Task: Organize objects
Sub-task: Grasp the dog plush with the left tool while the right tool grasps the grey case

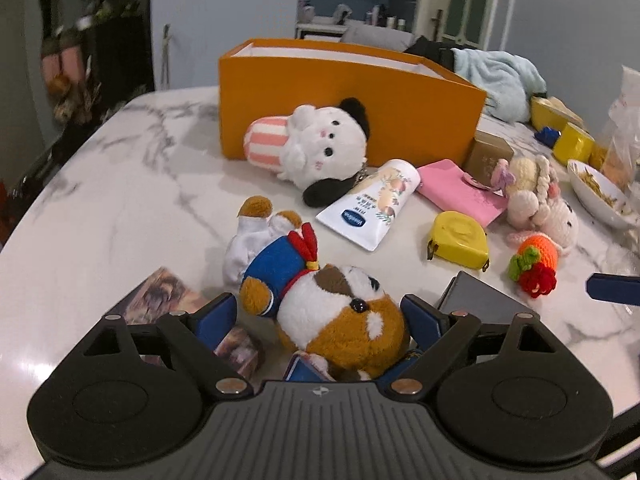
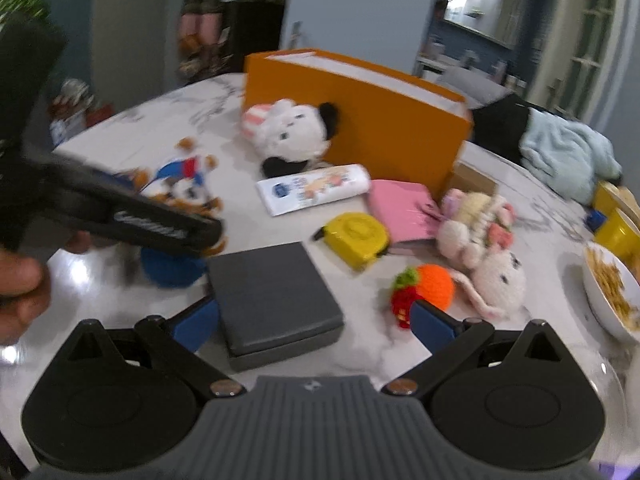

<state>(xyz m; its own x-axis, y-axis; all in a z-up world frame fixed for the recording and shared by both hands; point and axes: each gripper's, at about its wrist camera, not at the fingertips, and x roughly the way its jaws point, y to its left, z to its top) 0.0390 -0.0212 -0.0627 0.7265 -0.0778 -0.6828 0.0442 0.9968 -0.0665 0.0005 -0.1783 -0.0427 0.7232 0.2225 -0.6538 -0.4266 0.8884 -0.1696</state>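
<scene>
On a marble table (image 1: 100, 184), the left gripper (image 1: 320, 320) spreads its jaws around the head of a brown-and-white plush dog (image 1: 332, 312) in a blue sailor top at lower centre of the left wrist view; whether the pads press it cannot be told. Behind it, a white plush (image 1: 316, 144) leans on an orange box (image 1: 400, 112) at upper centre, a lotion tube (image 1: 372, 204) beside it. To the right, the right gripper (image 2: 316, 320) hovers with jaws released, a dark grey box (image 2: 272, 296) between them, a yellow tape measure (image 2: 356, 236) beyond.
</scene>
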